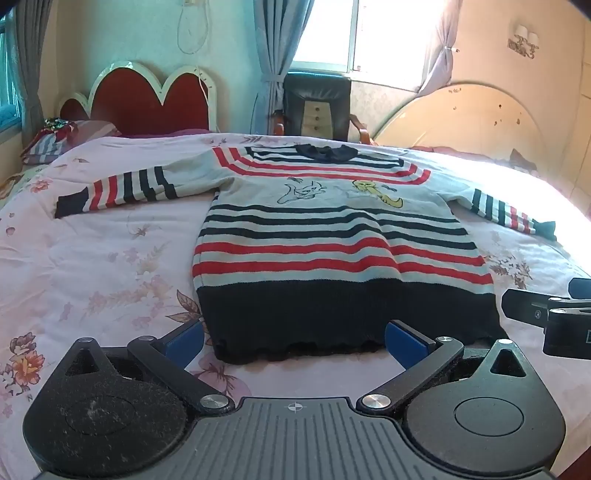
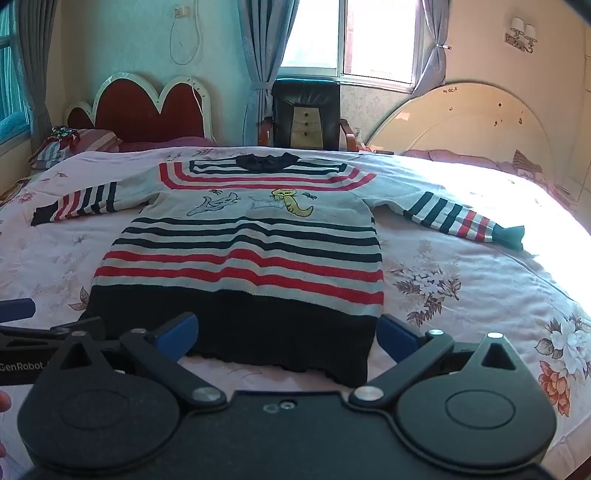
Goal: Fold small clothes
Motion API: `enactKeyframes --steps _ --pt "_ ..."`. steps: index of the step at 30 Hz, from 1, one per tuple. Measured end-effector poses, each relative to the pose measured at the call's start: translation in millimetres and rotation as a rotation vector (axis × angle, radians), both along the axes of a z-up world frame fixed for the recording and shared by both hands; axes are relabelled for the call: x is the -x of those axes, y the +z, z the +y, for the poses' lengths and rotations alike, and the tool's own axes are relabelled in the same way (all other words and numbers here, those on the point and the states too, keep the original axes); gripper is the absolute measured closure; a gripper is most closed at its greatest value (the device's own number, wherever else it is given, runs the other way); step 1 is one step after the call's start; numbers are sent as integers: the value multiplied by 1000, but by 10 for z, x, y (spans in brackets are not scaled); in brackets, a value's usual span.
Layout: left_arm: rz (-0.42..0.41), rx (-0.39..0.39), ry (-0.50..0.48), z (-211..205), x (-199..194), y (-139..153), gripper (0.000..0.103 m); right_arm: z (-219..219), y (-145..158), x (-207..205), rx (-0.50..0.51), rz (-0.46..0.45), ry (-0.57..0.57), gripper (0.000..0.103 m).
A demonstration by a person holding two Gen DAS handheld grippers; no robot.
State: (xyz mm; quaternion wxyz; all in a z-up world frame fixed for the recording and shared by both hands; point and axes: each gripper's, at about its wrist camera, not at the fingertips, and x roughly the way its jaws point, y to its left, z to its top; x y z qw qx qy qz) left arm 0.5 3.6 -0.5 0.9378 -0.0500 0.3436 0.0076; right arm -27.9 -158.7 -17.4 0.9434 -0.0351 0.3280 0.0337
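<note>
Sweater (image 1: 332, 236) spread flat on the bed (image 1: 92, 258), front up, both sleeves out wide, dark hem nearest. Left gripper (image 1: 293, 341) wide open at the hem, blue pads either side of the hem's left part, nothing pinched. Right gripper (image 2: 288, 338) likewise gaping, straddling the hem's right part. Beyond: heart-shaped headboard (image 1: 147, 99), black chair (image 1: 317, 103), bright window (image 1: 351, 33).
</note>
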Motion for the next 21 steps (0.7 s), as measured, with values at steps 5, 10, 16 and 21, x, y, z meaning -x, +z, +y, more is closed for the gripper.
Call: enactKeyframes --steps 5,10,16,21 --pt "7 -30 0 -51 24 3 0 -32 -9 -5 -2 10 0 1" --pt "4 -61 -6 -182 -19 3 0 -167 -63 72 -19 -4 -7 1" --pt "3 -73 -13 -261 -17 13 0 -210 -29 30 -28 1 -11 1" --pt "5 -78 -24 -273 -65 12 0 -247 -10 19 -35 -1 -17 1"
